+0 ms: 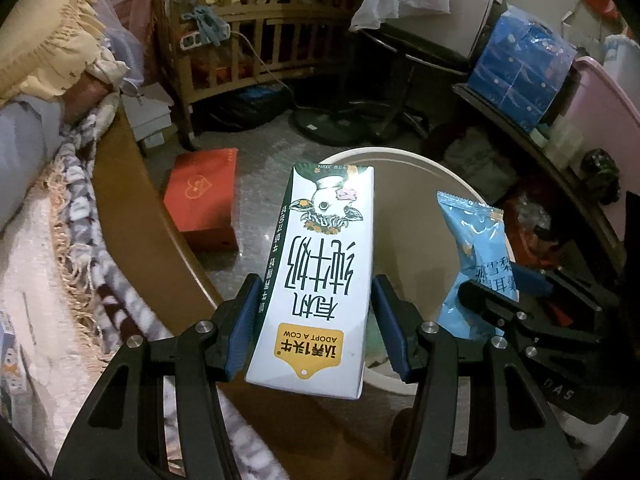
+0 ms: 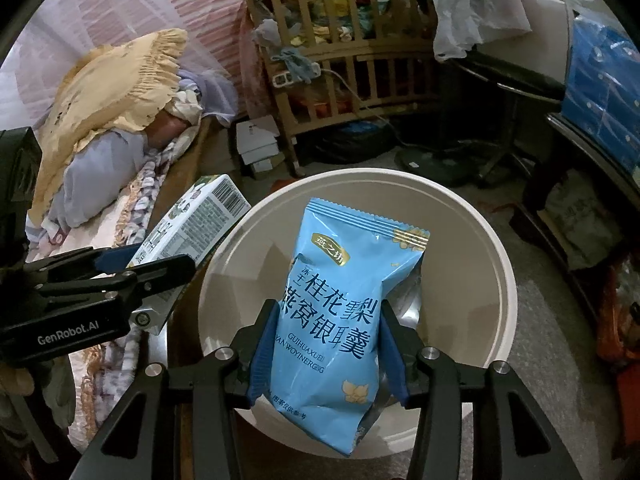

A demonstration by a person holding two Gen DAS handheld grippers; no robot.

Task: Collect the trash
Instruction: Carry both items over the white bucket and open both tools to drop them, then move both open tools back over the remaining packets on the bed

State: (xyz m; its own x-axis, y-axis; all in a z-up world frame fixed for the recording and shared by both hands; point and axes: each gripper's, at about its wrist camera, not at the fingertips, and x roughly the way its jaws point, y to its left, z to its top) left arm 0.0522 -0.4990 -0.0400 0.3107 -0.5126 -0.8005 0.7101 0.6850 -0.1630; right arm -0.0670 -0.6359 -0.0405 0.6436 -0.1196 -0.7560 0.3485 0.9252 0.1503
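1. The left hand-held gripper (image 1: 314,328) is closed on a white milk carton (image 1: 320,272), its blue pads pressed to the carton's two long sides near the lower end.
2. The carton is a slim rectangular paperboard box with dark green edges, a cow drawing and a yellow "ADOPT A COW" label. It points away from the gripper, its far end above the near-left rim of the bin.
3. The right hand-held gripper (image 2: 324,356) is clamped on a light blue snack packet (image 2: 340,308), gripping it at both sides around its lower half.
4. The packet is glossy, crinkled plastic film with a serrated top seal, dark blue Chinese characters and a gold band at one corner. It hangs directly above the open mouth of the bin.
5. The waste bin (image 2: 496,264) is round, smooth cream plastic with a thick rim, standing on the floor just right of the bed.
6. Left lie a fringed blanket (image 1: 68,208) and a frilled yellow pillow (image 2: 116,92); a wooden crib (image 2: 352,76) stands far behind, and a red box (image 1: 204,196) lies on the floor.
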